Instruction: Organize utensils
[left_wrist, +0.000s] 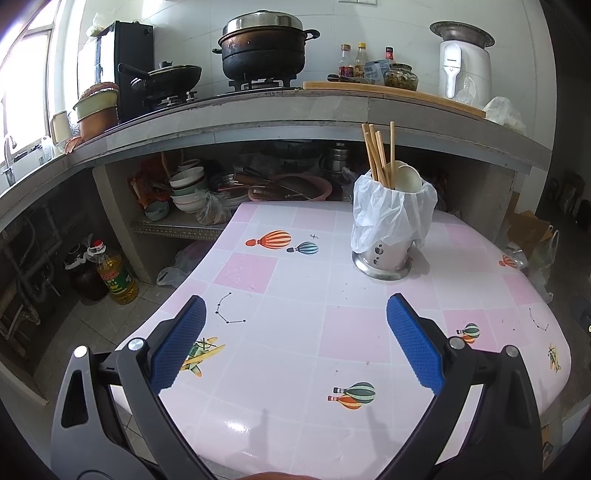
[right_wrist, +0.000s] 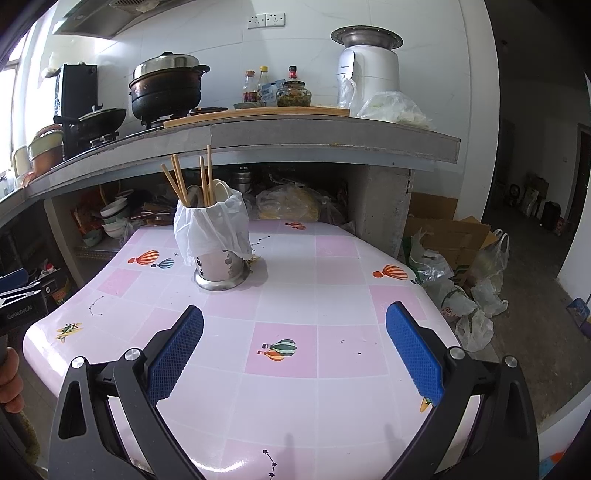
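Note:
A steel utensil holder, lined with a white plastic bag, stands on the pink-and-white table. Several wooden chopsticks and pale spoons stick up from it. My left gripper hovers open over the table's near edge, well short of the holder, with nothing between its blue pads. My right gripper is likewise open and empty, the holder ahead and to its left. The left gripper's body shows at the right wrist view's left edge.
A concrete counter behind the table carries pots, a wok, bottles, a cutting board and a white appliance. Bowls and pans fill the shelf below it. An oil bottle stands on the floor at left; cardboard boxes and plastic bags lie at right.

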